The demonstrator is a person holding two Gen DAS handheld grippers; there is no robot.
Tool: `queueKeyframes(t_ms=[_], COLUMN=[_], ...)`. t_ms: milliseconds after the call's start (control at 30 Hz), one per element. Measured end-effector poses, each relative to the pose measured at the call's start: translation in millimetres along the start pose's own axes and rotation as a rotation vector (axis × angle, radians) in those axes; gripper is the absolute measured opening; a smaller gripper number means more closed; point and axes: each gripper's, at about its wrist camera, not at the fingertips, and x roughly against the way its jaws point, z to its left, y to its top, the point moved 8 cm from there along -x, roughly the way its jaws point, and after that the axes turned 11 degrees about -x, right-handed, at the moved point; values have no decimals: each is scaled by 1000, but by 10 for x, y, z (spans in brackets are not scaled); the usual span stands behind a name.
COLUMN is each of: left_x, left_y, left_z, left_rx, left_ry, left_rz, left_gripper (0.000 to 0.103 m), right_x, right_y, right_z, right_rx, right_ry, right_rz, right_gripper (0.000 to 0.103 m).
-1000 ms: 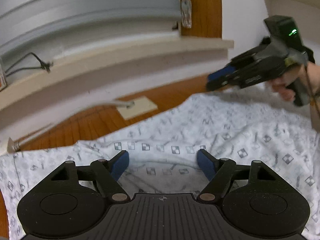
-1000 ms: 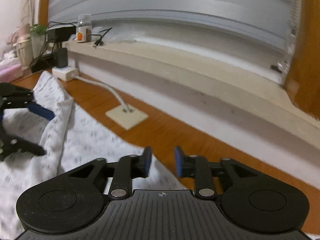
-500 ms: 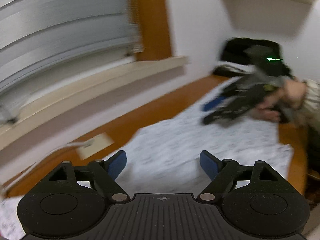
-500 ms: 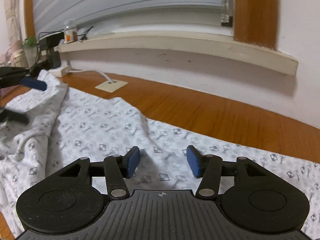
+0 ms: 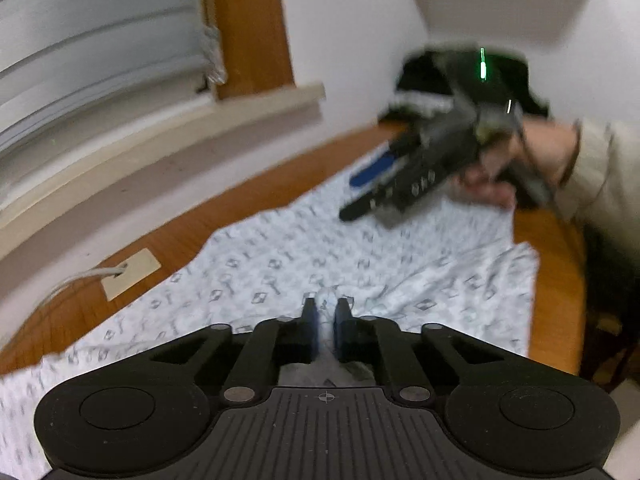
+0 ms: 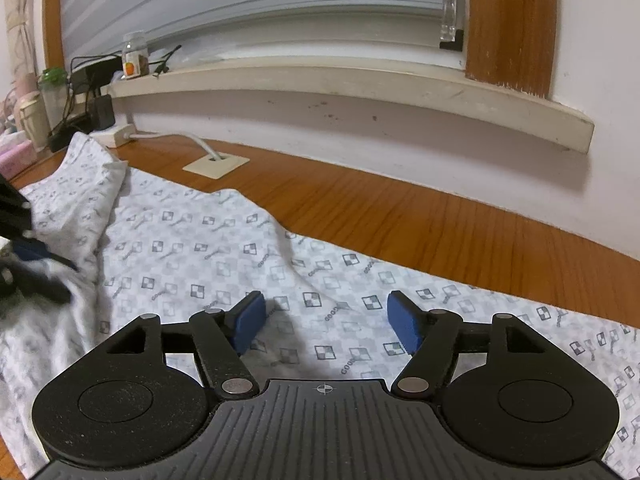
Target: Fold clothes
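Note:
A white garment (image 5: 280, 264) printed with small grey checks lies spread over the wooden table (image 5: 560, 300). My left gripper (image 5: 326, 312) is closing, its jaws nearly together with a small ridge of that cloth pinched between the blue pads. In the right wrist view the garment (image 6: 200, 248) runs from a bunched part at the left to a flat part at the right. My right gripper (image 6: 325, 308) hovers low over the flat part with its jaws opening and only flat cloth beneath the gap. The left wrist view also shows the right gripper (image 5: 360, 192), blurred, held by a hand (image 5: 540, 152).
A long windowsill (image 6: 360, 80) and white wall run behind the table. A cable plate (image 6: 216, 166) sits in the tabletop beside the cloth. A bottle (image 6: 134, 56), chargers and cables crowd the far left. A black bag (image 5: 460, 76) stands in the corner. Bare wood (image 6: 400, 216) borders the garment.
My left gripper swung right across the garment and its jaws went from wide apart to pinching cloth. The right gripper's jaws spread wider and it came down over the cloth.

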Motion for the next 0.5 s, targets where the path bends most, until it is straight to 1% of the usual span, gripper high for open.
queueKeyframes(t_ms=[67,167,267,367,500], left_x=[182,456,693,905,1123], left_y=[-66,-170,-264,-394,-631], left_z=[42,120,208,340,665], left_rx=[66,137,171,217,315], left_ry=[-9,-1,46,78,109], left_rz=[-46,-90,-125,-148,-171], left_gripper=[7,7,7,7,7], right_x=[3,5,7,9,9], right_y=[1,6,9,9,10], right_z=[0,-3,-4,-6,-8], right_rx=[-1,-1,0,-3,-3], right_ry=[-2,-2,-7,-14,-15], right_rz=[0,0,0,0,0], right_gripper=[68,69,71,73,73])
